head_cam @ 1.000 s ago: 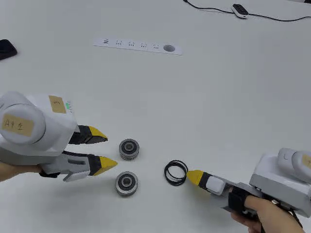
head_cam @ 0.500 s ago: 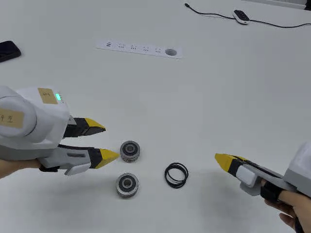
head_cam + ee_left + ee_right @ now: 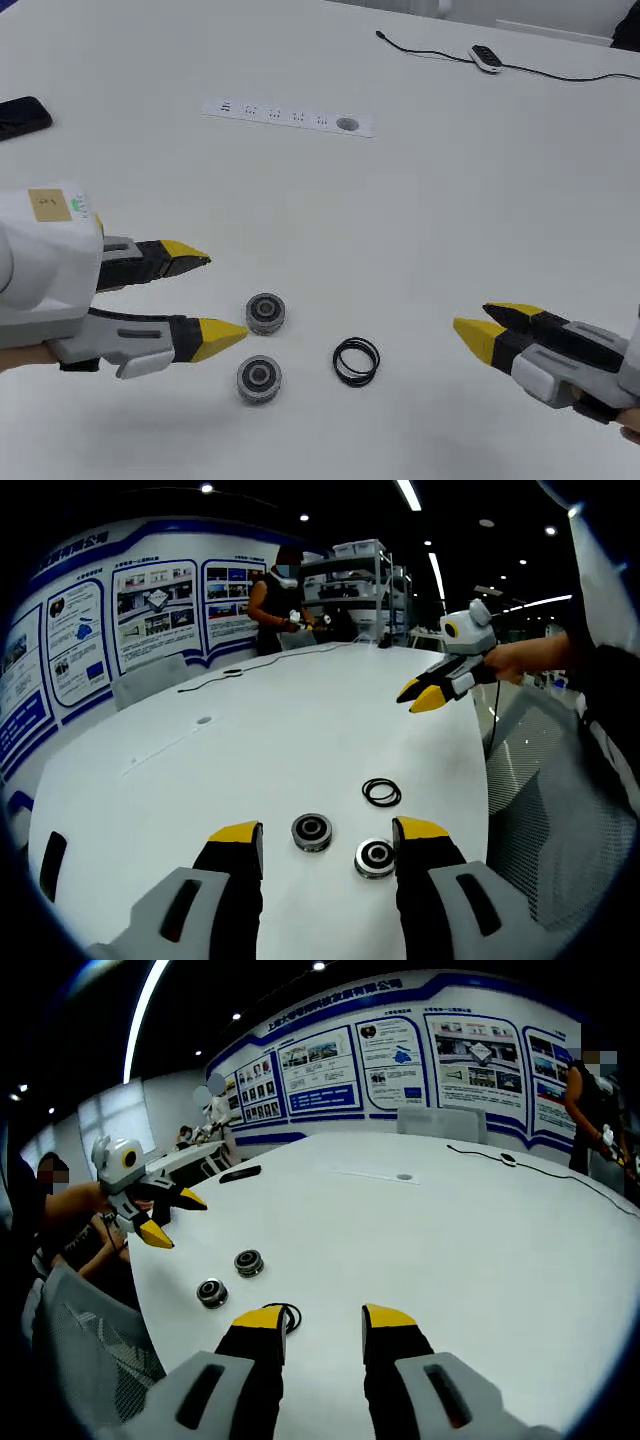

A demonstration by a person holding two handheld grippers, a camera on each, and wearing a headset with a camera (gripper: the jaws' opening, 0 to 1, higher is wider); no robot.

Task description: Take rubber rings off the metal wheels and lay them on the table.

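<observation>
head view: left gripper released, jaws spread wide, nothing between them. two metal wheels flat on the table just off its tips, one facing the mouth of the gap, the other just past the lower tip. small heap of black rubber rings on the table between the two grippers, nearer the wheels. right gripper likewise released and empty, tips aimed towards the rings, apart from them. power strip, dark phone and cabled remote far beyond both grippers.

left gripper view: one wheel in line with the open gap, the other close by the jaw tip on the view's right. rings further ahead; right gripper raised well beyond them, in a hand.

right gripper view: rings just beside the jaw tip on the view's left, wheels further out, left gripper raised beyond those.

too small to tell whether any rubber is left on the wheels. if so, likely troubles: a loose round wheel skidding or rolling away under an off-centre pinch from hard tips; a thin ring slipping out of the jaws or snapping back and flying off the table; a low sweep of the right gripper scattering the heap already laid down.
</observation>
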